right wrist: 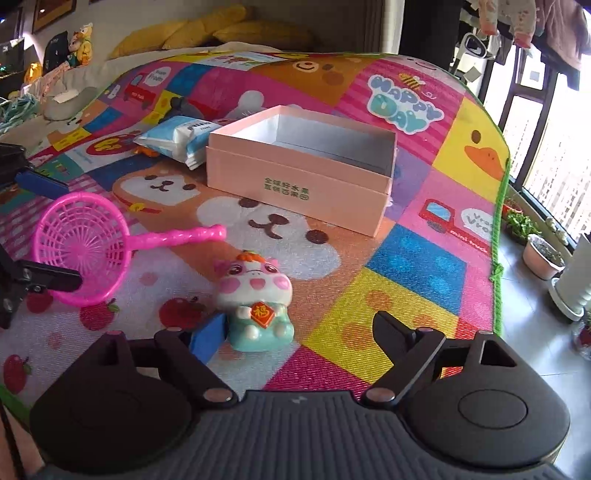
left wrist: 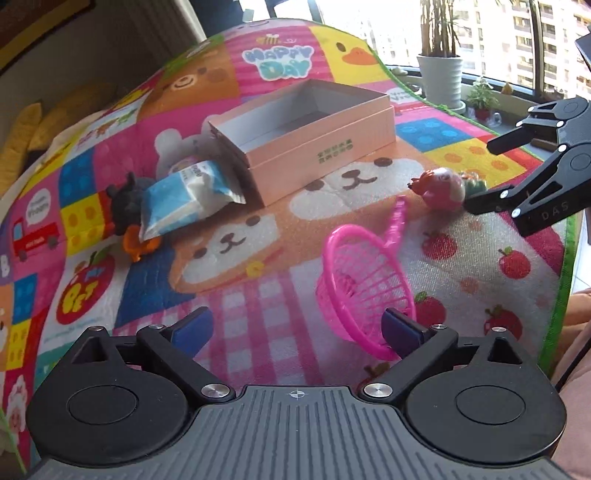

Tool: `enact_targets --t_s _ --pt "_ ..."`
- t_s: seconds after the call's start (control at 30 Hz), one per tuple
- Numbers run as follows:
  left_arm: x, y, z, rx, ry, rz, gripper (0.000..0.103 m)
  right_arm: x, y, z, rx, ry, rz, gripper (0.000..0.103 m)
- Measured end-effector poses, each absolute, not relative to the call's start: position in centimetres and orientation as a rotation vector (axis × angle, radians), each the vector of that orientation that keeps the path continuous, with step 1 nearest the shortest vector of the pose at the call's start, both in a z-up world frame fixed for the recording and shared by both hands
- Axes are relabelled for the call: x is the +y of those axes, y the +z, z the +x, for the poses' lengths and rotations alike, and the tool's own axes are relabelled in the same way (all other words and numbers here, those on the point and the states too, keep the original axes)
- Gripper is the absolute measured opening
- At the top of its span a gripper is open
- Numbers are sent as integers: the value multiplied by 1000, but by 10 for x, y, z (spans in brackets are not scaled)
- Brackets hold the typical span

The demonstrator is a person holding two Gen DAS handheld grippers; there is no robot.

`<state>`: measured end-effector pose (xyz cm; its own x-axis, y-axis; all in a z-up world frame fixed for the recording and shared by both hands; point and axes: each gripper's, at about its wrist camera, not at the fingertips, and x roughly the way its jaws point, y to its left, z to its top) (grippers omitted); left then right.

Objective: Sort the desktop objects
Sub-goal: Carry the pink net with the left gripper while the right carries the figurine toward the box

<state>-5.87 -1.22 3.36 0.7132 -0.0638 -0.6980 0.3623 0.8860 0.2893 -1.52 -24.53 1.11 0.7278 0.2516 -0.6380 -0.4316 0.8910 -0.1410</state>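
Observation:
A pink plastic strainer [left wrist: 365,291] [right wrist: 83,251] lies on the play mat with its handle pointing toward the pink open box [left wrist: 317,155] [right wrist: 295,188]. My left gripper [left wrist: 297,325] [right wrist: 72,236] is open; its right finger stands at the strainer's rim and its left finger is well clear. A small pink-and-teal animal figurine [right wrist: 255,299] [left wrist: 443,188] stands upright on the mat. My right gripper [right wrist: 299,332] [left wrist: 484,175] is open around it, with the left pad close beside its base and the right finger far off. The box looks empty inside.
A blue-and-white tissue pack [left wrist: 184,195] [right wrist: 177,136] leans on the box's left end, over a black toy [left wrist: 125,199] and an orange piece [left wrist: 142,245]. The mat's green edge [right wrist: 498,221] drops to a floor with plant pots [right wrist: 543,258]. Yellow cushions [right wrist: 221,29] lie behind.

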Motion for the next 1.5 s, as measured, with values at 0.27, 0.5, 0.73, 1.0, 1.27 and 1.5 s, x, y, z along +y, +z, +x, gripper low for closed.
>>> enact_targets --t_s 0.27,0.5,0.73,1.0,1.27,1.5 --pt "20 50 -62 721 -162 450 101 -245 16 -21 633 431 -273 91" --pt "12 52 -71 793 -413 329 102 -233 20 -14 623 489 -273 92" --pt "0 26 -47 822 -229 462 102 -227 15 -10 635 506 -282 92" --pt "41 44 -21 754 -22 396 102 -229 13 -11 643 514 -270 92" --pt "29 52 -54 844 -327 174 103 -227 6 2 699 540 -237 55" --pt "-30 33 -23 918 -331 114 103 -242 23 -11 659 495 -205 55"
